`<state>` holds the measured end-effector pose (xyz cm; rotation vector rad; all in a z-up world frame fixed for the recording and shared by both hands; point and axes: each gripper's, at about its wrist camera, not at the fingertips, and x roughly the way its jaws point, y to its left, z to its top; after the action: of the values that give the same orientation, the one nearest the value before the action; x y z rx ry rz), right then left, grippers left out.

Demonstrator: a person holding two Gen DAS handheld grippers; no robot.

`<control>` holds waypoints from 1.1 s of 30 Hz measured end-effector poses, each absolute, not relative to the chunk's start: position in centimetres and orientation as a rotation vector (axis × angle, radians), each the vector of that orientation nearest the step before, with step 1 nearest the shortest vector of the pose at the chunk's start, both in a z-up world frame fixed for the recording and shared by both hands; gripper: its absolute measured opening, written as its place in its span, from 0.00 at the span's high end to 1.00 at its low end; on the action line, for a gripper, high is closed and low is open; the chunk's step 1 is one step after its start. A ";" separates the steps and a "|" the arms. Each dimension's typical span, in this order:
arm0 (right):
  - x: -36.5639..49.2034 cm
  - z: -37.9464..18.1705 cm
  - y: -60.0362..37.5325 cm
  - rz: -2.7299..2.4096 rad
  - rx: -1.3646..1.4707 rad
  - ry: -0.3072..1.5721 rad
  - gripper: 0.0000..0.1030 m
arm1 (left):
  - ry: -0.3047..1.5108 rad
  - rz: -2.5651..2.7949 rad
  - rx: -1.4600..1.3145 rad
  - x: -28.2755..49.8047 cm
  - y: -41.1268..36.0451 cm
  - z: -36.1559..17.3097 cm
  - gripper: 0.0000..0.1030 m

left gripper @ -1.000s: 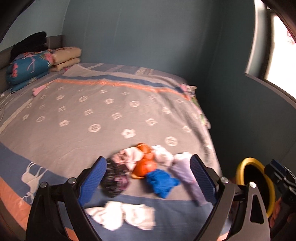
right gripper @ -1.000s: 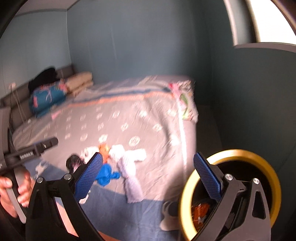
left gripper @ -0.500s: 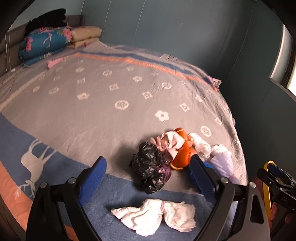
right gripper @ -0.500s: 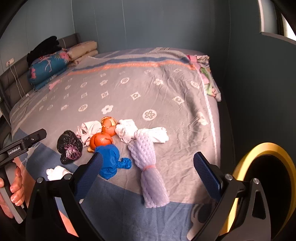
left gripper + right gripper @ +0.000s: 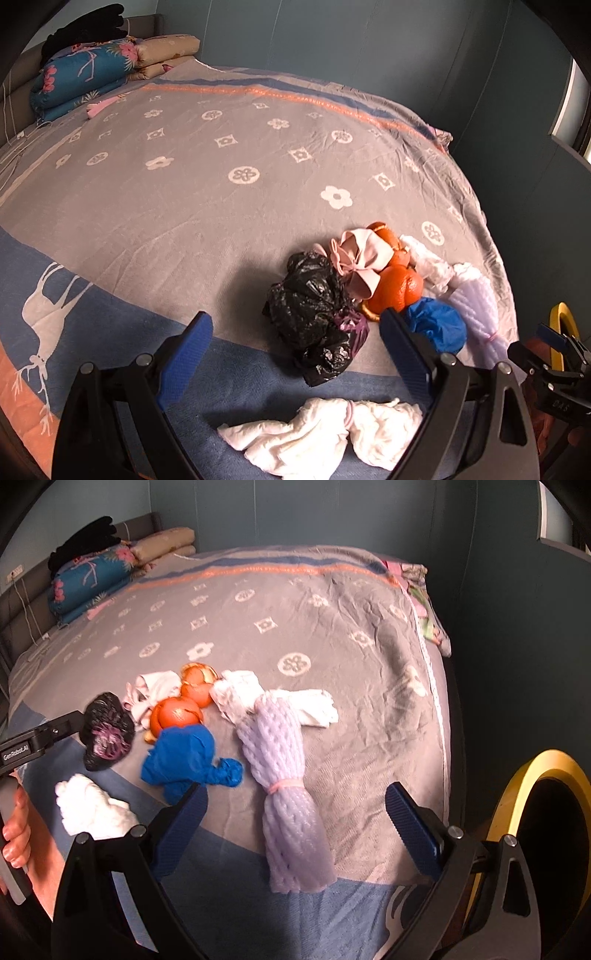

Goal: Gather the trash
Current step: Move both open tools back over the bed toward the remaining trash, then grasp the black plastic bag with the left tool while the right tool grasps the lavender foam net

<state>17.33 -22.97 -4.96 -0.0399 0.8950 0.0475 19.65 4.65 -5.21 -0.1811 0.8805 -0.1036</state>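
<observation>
At the left edge of the right wrist frame, white lettering reading "GenRoboAI" runs along the black body of my left gripper [image 5: 40, 740], the only writing I can read. Low in the left wrist frame, that gripper [image 5: 295, 354] has its blue pads spread wide with nothing between them, hovering over a crumpled white tissue [image 5: 325, 435] at bottom centre and a wrinkled black plastic bag [image 5: 314, 317] just above it. Moving right, a pale pink wad [image 5: 358, 258] touches orange peel [image 5: 395, 291], then comes a bunched blue rag [image 5: 439, 325] and a lilac foam net [image 5: 476, 306], all huddled together on the grey patterned bedspread [image 5: 184, 192]. Across in the right wrist frame, my right gripper [image 5: 295, 823] is likewise held wide apart and empty, straddling the foam net [image 5: 284, 775], which is cinched by a pink band, with the blue rag [image 5: 184, 760] to its left. Far right, a yellow-rimmed bin [image 5: 524, 794] sits beside the bed.
</observation>
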 end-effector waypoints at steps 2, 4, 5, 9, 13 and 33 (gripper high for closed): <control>17.7 -5.5 -23.0 0.034 -0.042 0.913 0.15 | 0.892 -0.107 -0.171 19.8 4.4 -5.6 0.15; 17.9 -6.0 -23.0 0.028 -0.043 0.926 0.16 | 0.904 -0.111 -0.163 20.1 4.1 -6.1 0.15; 18.1 -6.3 -23.0 0.021 -0.048 0.934 0.17 | 0.911 -0.109 -0.162 20.2 4.1 -6.3 0.15; 18.6 -7.2 -23.1 0.008 -0.046 0.960 0.20 | 0.927 -0.105 -0.158 20.8 4.0 -7.0 0.15; 18.8 -7.6 -23.2 0.005 -0.042 0.975 0.21 | 0.920 -0.095 -0.134 20.8 3.9 -7.1 0.22; 19.2 -9.6 -22.6 0.012 -0.050 1.022 0.65 | 0.891 -0.160 -0.062 20.2 2.0 -7.0 0.67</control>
<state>19.22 -22.55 -9.62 -0.0500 1.0216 0.0115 20.16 2.03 -6.95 -0.0623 0.8913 -0.1596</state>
